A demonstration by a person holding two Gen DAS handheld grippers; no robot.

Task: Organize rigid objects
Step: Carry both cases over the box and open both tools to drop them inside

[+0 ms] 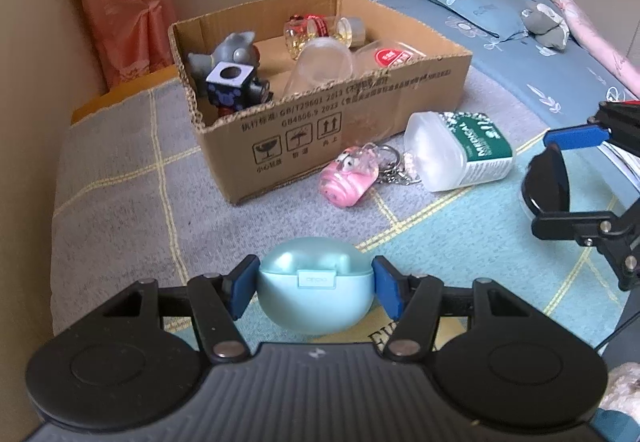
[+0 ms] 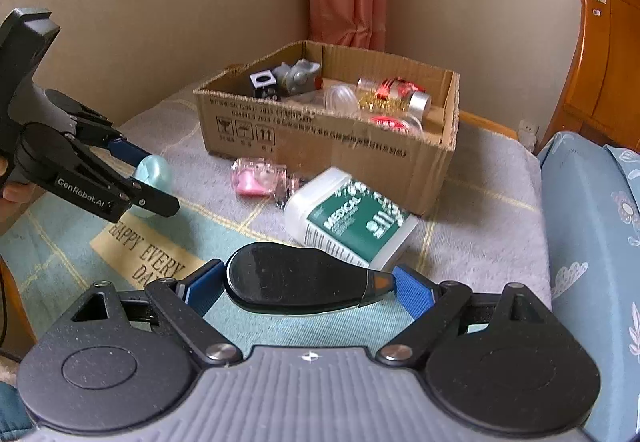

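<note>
My left gripper (image 1: pixel 315 288) is gripping a pale blue, egg-shaped plastic earbud case (image 1: pixel 315 290), blue fingers (image 1: pixel 242 292) pressing on both its sides, above the checked grey-and-teal bed cover (image 1: pixel 120 202). My right gripper (image 2: pixel 308 288) is clamping a glossy black teardrop-shaped plastic device (image 2: pixel 296 278) end to end, fingers standing wide. Ahead, an open brown cardboard box (image 1: pixel 344 122) is sitting on the bed with toys and small bottles in it. A pink keychain figure (image 1: pixel 352 174) and a green-labelled white plastic bottle (image 1: pixel 460 150) are lying just beside the box.
</note>
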